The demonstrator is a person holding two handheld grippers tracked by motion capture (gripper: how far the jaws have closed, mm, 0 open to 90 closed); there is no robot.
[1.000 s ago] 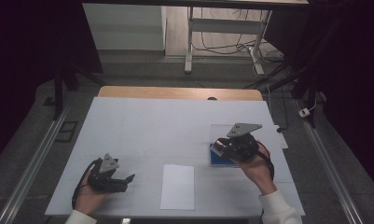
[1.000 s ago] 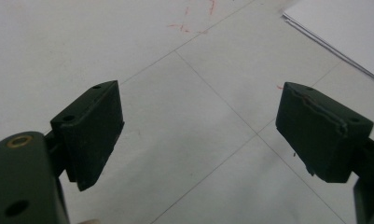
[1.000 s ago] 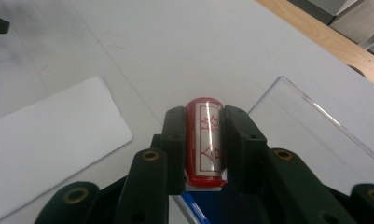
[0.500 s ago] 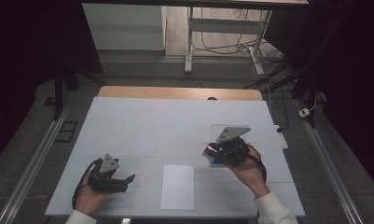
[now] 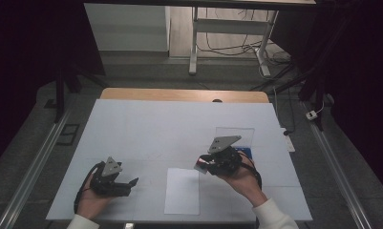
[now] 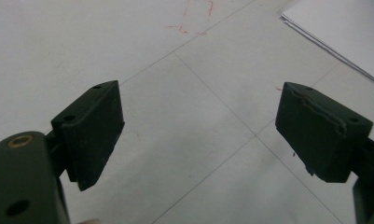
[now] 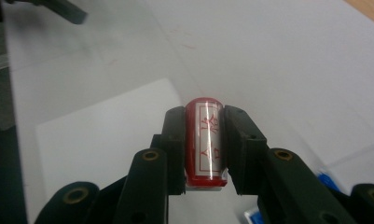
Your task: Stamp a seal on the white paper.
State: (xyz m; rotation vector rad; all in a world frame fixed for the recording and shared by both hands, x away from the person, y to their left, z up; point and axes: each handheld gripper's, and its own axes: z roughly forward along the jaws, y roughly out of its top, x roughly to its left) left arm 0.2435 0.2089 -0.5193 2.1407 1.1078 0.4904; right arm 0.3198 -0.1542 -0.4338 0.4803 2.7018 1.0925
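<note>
My right claw (image 7: 204, 140) holds the red stamp (image 7: 206, 140) tight and has moved from the blue pad (image 5: 246, 151) toward the paper (image 5: 182, 191). I think stamping comes next. My left claw (image 6: 198, 135) rests wide open

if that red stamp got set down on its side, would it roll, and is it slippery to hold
Probably yes: the red stamp looks rounded like a cylinder, so it may roll. Its glossy surface shows a glare streak, so it could be slippery. The right gripper clamps it from both sides, which suggests it is rigid.

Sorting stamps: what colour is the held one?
Red, with red characters on white; the stamp shows best in the right gripper view.
</note>
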